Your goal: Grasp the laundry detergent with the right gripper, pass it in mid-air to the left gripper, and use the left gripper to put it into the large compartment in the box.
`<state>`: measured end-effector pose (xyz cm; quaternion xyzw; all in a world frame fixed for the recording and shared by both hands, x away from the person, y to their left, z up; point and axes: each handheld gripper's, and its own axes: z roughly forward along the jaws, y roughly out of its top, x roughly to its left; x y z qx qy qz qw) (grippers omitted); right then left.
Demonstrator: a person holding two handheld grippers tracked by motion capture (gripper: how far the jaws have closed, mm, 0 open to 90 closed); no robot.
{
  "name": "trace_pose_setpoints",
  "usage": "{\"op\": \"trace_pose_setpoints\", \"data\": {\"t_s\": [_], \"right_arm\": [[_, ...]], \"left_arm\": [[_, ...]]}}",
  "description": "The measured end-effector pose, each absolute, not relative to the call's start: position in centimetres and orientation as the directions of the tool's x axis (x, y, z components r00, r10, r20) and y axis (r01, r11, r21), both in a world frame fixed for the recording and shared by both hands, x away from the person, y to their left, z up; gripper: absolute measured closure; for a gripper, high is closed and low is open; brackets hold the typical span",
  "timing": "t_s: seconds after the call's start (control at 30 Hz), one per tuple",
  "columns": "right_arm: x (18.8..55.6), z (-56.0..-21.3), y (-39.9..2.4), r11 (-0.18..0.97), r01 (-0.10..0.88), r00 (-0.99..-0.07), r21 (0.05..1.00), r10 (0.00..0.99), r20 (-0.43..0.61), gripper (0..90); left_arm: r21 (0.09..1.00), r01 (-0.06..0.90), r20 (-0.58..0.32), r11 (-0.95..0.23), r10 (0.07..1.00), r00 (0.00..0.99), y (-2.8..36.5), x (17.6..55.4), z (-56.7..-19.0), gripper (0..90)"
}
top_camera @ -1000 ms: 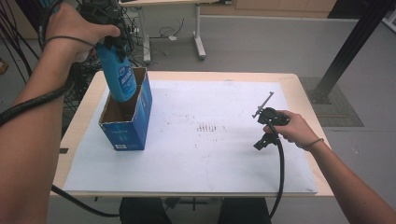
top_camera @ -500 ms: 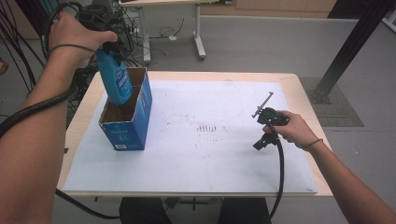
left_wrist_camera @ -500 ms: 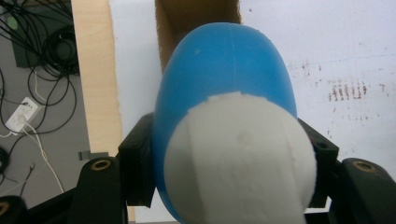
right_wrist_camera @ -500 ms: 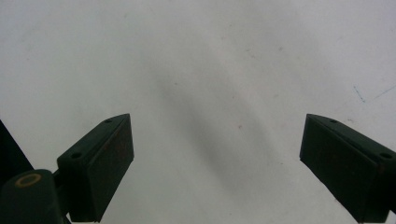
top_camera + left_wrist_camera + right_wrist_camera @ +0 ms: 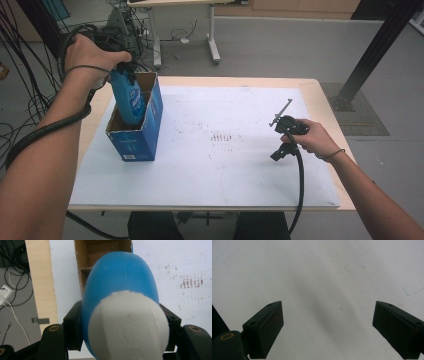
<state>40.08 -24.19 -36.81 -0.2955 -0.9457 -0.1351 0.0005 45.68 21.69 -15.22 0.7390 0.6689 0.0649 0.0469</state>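
The left hand-held gripper (image 5: 120, 340) is clamping a blue plastic bottle with a white cap (image 5: 120, 287) between its black jaws, pressing on the bottle's sides just below the cap. The bottle is hanging cap-up with its lower half inside the open blue cardboard box (image 5: 137, 132), which is standing upright near the far left corner of the white-covered surface (image 5: 215, 170). Well to the right of the box, the right hand-held gripper (image 5: 327, 325) is resting low over the bare white cover, its jaws standing wide apart and holding nothing. Faint reddish marks (image 5: 222, 136) are lying between the box and that gripper.
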Motion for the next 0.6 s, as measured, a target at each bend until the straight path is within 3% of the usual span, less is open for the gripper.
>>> {"op": "trace_pose_setpoints", "data": {"t_s": [0.6], "right_arm": [[40.1,-37.0,-23.8,0.793,0.551,-0.831,0.260,0.549,0.085,10.2]], "left_arm": [[0.133,0.987,0.019,-0.087,0.996,0.085,22.1,45.6,-18.6,37.3]]}}
